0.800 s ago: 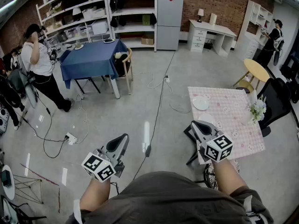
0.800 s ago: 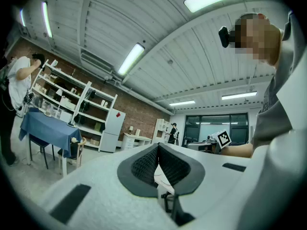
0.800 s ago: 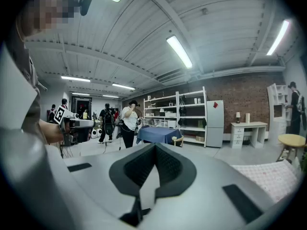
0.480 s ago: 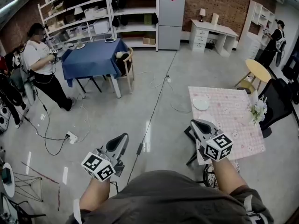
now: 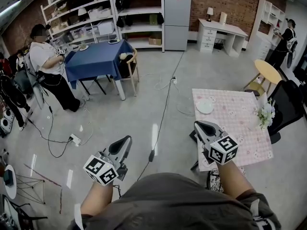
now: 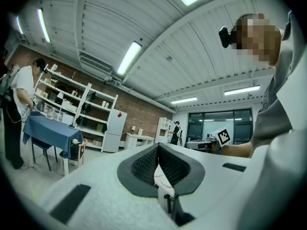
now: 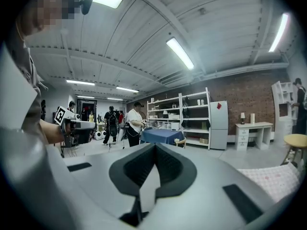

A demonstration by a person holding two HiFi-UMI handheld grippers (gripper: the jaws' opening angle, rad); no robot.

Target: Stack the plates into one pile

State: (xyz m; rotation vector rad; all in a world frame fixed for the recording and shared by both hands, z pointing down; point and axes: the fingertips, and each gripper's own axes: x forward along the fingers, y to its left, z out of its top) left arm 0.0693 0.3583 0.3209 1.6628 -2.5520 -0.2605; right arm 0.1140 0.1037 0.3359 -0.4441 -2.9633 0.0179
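Note:
A white plate (image 5: 205, 108) lies on the pink checked table (image 5: 240, 128), near its far left corner. Both grippers are held at waist height, well short of that plate. My right gripper (image 5: 197, 124) hovers just off the table's near left edge, jaws together and empty. My left gripper (image 5: 126, 140) is over bare floor further left, also shut with nothing in it. In the left gripper view the pads (image 6: 144, 164) meet at the tip of the left gripper (image 6: 157, 145). The right gripper (image 7: 154, 145) shows the same in its own view. Each gripper view shows the other hand's marker cube.
A vase of flowers (image 5: 265, 113) stands at the pink table's right side, with a black chair (image 5: 288, 104) behind it. A cable (image 5: 163, 114) runs across the floor. Further off are a blue table (image 5: 96, 56) with dishes, a person (image 5: 48, 66), shelves and a fridge (image 5: 176, 12).
Both grippers stay where they were, jaws shut. The person by the blue table has shifted a little nearer it, and the head view has drifted slightly.

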